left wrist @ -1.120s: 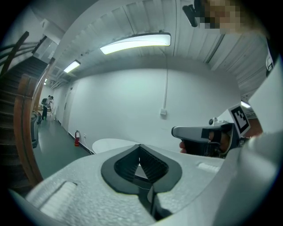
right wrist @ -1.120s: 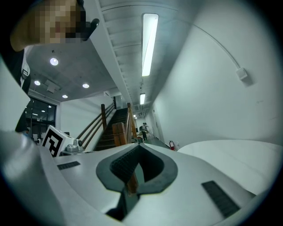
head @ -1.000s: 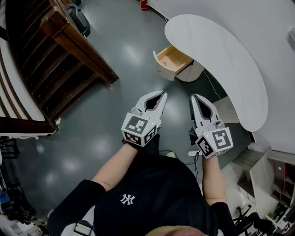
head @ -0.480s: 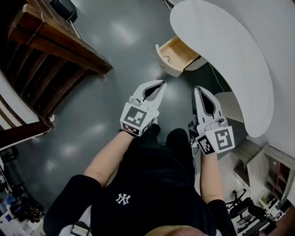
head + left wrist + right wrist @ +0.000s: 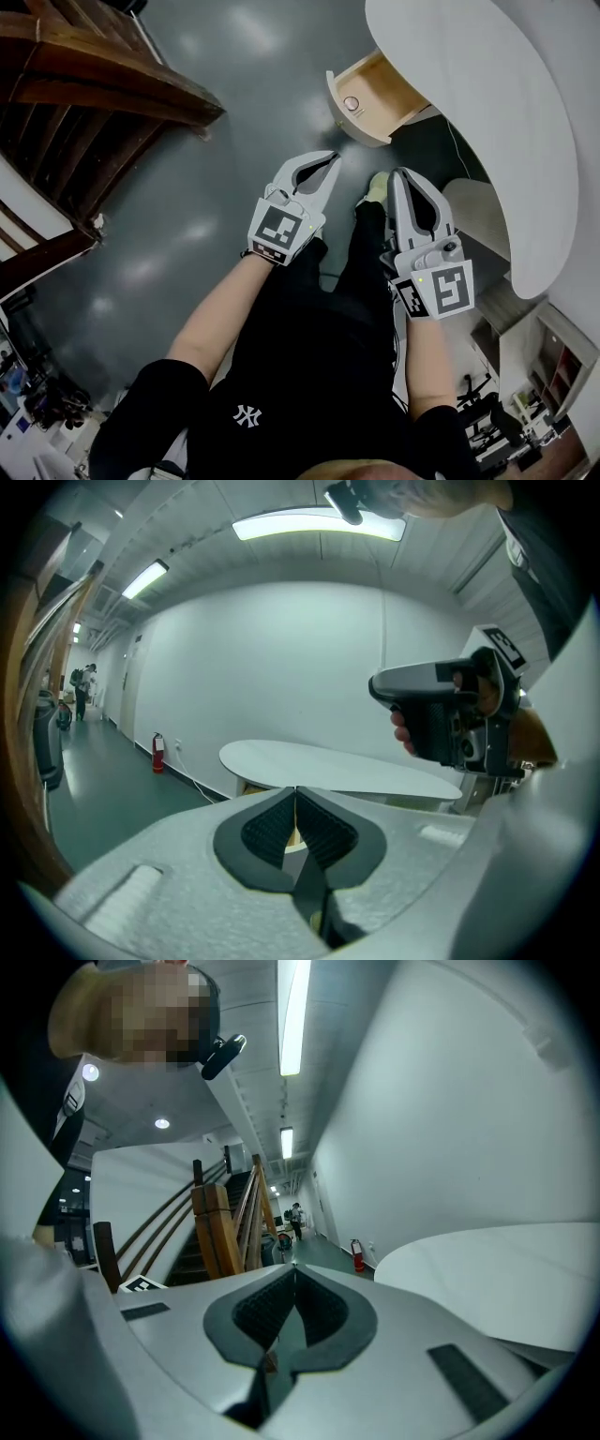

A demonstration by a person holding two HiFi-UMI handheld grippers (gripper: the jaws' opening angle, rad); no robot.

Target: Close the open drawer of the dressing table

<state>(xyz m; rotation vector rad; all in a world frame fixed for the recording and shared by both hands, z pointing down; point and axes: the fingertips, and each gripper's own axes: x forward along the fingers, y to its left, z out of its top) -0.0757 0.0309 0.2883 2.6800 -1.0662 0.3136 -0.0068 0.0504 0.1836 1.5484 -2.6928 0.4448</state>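
The dressing table (image 5: pixel 469 112) has a curved white top, and its drawer (image 5: pixel 375 89) stands pulled out, showing a bare wooden inside and a white front with a round knob (image 5: pixel 352 103). My left gripper (image 5: pixel 330 161) is shut and empty, hanging in the air short of the drawer front. My right gripper (image 5: pixel 398 176) is beside it, also shut and empty, near the table's edge. In the left gripper view the closed jaw tips (image 5: pixel 296 789) point at the table top (image 5: pixel 328 766), with the right gripper (image 5: pixel 450 724) at the right. The right gripper view has its shut tips (image 5: pixel 293 1267) aimed down a corridor, table top (image 5: pixel 487 1269) at the right.
A dark wooden staircase (image 5: pixel 84 84) fills the left side, also in the right gripper view (image 5: pixel 220 1232). A red fire extinguisher (image 5: pixel 157 752) stands by the far wall. The person's leg and shoe (image 5: pixel 378 185) are under the grippers. Shelving (image 5: pixel 553 366) is at the lower right.
Both grippers and the person have moved toward the drawer, which now sits closer and higher in the head view. A leg and shoe have come into view below. Both grippers stayed shut.
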